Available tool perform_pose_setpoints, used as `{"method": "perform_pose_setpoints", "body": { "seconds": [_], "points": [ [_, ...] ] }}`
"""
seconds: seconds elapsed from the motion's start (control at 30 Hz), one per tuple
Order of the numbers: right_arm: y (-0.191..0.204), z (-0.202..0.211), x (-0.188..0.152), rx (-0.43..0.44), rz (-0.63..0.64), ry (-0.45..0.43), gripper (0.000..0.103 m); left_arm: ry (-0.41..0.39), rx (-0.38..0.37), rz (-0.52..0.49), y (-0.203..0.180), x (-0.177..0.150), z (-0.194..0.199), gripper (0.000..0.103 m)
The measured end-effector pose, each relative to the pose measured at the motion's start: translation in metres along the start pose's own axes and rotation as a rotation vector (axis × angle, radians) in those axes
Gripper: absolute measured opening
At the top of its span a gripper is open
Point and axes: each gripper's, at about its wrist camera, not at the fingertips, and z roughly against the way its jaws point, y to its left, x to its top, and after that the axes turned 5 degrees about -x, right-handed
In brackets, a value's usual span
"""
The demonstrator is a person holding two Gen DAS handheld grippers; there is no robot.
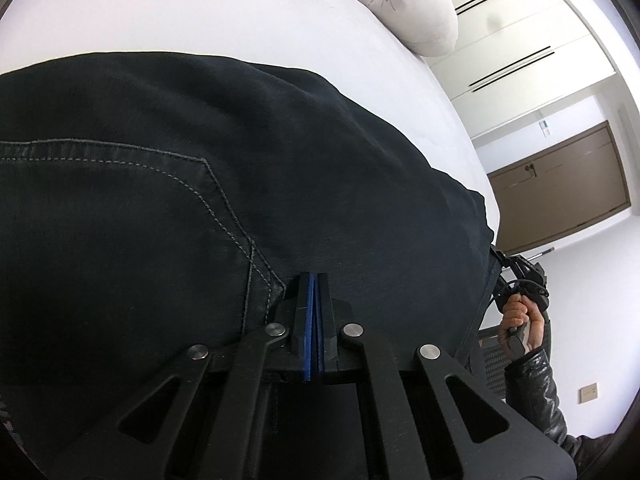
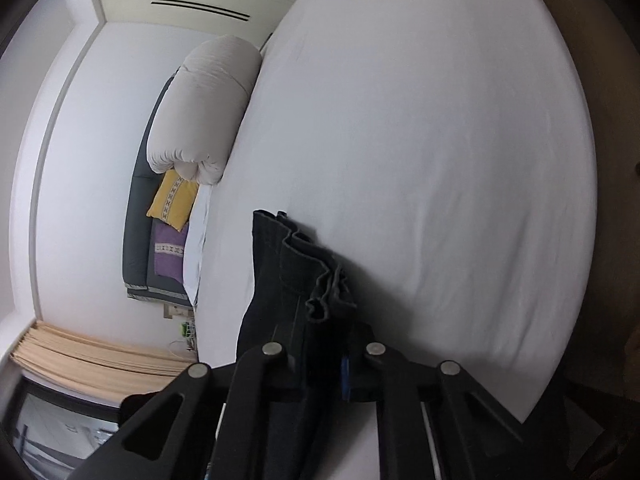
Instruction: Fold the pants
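Note:
Dark black pants (image 1: 200, 184) with grey pocket stitching fill most of the left wrist view, spread over a white bed (image 1: 200, 12). My left gripper (image 1: 314, 280) has its blue pads pressed together at the pants' near edge, by the pocket corner; whether cloth is between them cannot be seen. My right gripper (image 2: 320, 320) is shut on the bunched hem ends of the pants (image 2: 296, 264), held just above the bed (image 2: 440, 160). The right gripper and the hand holding it also show in the left wrist view (image 1: 520, 280) at the pants' right end.
A rolled white duvet (image 2: 204, 108) lies at the head of the bed, also in the left wrist view (image 1: 408, 4). A yellow cushion (image 2: 174, 200) and a purple cushion (image 2: 168, 252) lean on the grey headboard. Wardrobe doors (image 1: 516, 60) and a brown door (image 1: 560, 188) stand beyond the bed.

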Motion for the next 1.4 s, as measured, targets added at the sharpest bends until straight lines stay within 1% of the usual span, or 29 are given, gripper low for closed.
{"method": "perform_pose_setpoints", "body": {
  "seconds": [0.07,0.17,0.27,0.3,0.33,0.37,0.4,0.43,0.47,0.5,0.53,0.6,0.63,0.67,0.7,0.73,0.77,0.8,0.83,0.87,0.9,1.0,1.1,1.17,1.2,1.27,1.37,1.4],
  "points": [
    [0.000,0.001,0.001,-0.016,0.005,-0.010,0.011,-0.001,-0.005,0.003,0.000,0.002,0.001,0.000],
    [0.009,0.008,-0.004,-0.072,0.047,-0.040,0.011,-0.003,-0.010,0.006,0.000,0.003,0.000,0.000],
    [0.037,0.021,-0.012,-0.130,0.174,-0.081,0.011,-0.007,-0.004,0.003,0.001,0.004,0.003,0.000],
    [0.055,0.025,-0.020,-0.145,0.247,-0.088,0.010,-0.008,0.011,-0.011,-0.002,0.004,0.004,0.000],
    [0.079,0.027,-0.033,-0.168,0.353,-0.091,0.010,-0.011,0.017,-0.018,-0.006,0.004,0.004,0.000],
    [0.100,0.026,-0.048,-0.188,0.451,-0.085,0.010,-0.017,0.008,-0.015,-0.008,0.005,0.004,0.000],
    [0.118,0.023,-0.064,-0.199,0.537,-0.075,0.010,-0.032,-0.027,-0.004,-0.012,0.006,0.007,0.000],
    [0.143,0.017,-0.091,-0.218,0.671,-0.056,0.010,-0.040,-0.048,0.001,-0.014,0.006,0.008,0.000],
    [0.158,0.012,-0.113,-0.241,0.766,-0.046,0.010,-0.050,-0.083,0.008,-0.018,0.007,0.010,0.000],
    [0.178,0.003,-0.150,-0.262,0.917,-0.030,0.010,-0.052,-0.099,0.012,-0.020,0.008,0.010,0.000],
    [0.185,-0.003,-0.171,-0.261,0.989,-0.014,0.010,-0.058,-0.122,0.017,-0.023,0.009,0.012,0.001],
    [0.195,-0.026,-0.235,-0.272,1.198,0.049,0.010,-0.072,-0.147,0.039,-0.023,0.009,0.014,0.001],
    [0.196,-0.035,-0.252,-0.291,1.259,0.062,0.010,-0.072,-0.173,0.068,-0.020,0.009,0.015,0.001],
    [0.192,-0.048,-0.277,-0.337,1.361,0.071,0.010,-0.069,-0.186,0.087,-0.022,0.008,0.012,0.001],
    [0.186,-0.061,-0.299,-0.390,1.467,0.071,0.010,-0.061,-0.197,0.111,-0.019,0.008,0.011,0.005],
    [0.178,-0.071,-0.317,-0.434,1.555,0.062,0.010,-0.057,-0.205,0.129,-0.017,0.007,0.011,0.012],
    [0.176,-0.074,-0.321,-0.448,1.577,0.056,0.010,-0.057,-0.218,0.144,-0.016,0.007,0.011,0.018],
    [0.175,-0.073,-0.322,-0.453,1.577,0.049,0.010,-0.059,-0.229,0.157,-0.015,0.007,0.011,0.040],
    [0.177,-0.070,-0.319,-0.450,1.563,0.047,0.010,-0.064,-0.236,0.175,-0.014,0.007,0.012,0.073],
    [0.182,-0.066,-0.317,-0.449,1.556,0.028,0.010,-0.080,-0.244,0.193,-0.013,0.007,0.013,0.082],
    [0.185,-0.063,-0.319,-0.456,1.571,0.005,0.010,-0.100,-0.261,0.204,-0.014,0.008,0.015,0.085],
    [0.195,-0.050,-0.338,-0.456,1.656,-0.063,0.010,-0.069,-0.310,0.226,-0.020,0.014,0.012,0.085],
    [0.206,-0.039,-0.361,-0.416,1.706,-0.094,0.010,-0.039,-0.359,0.256,-0.021,0.019,0.009,0.085],
    [0.209,-0.035,-0.377,-0.394,1.724,-0.095,0.010,-0.024,-0.373,0.269,-0.026,0.017,0.004,0.085],
    [0.211,-0.035,-0.389,-0.378,1.731,-0.081,0.010,-0.011,-0.376,0.276,-0.025,0.018,0.003,0.086],
    [0.214,-0.037,-0.405,-0.360,1.746,-0.064,0.010,0.023,-0.374,0.287,-0.024,0.020,-0.001,0.086],
    [0.215,-0.038,-0.427,-0.328,1.787,-0.051,0.010,0.050,-0.363,0.284,-0.023,0.025,-0.005,0.085],
    [0.216,-0.039,-0.432,-0.323,1.801,-0.050,0.010,0.060,-0.357,0.281,-0.022,0.027,-0.006,0.084]
  ]
}}
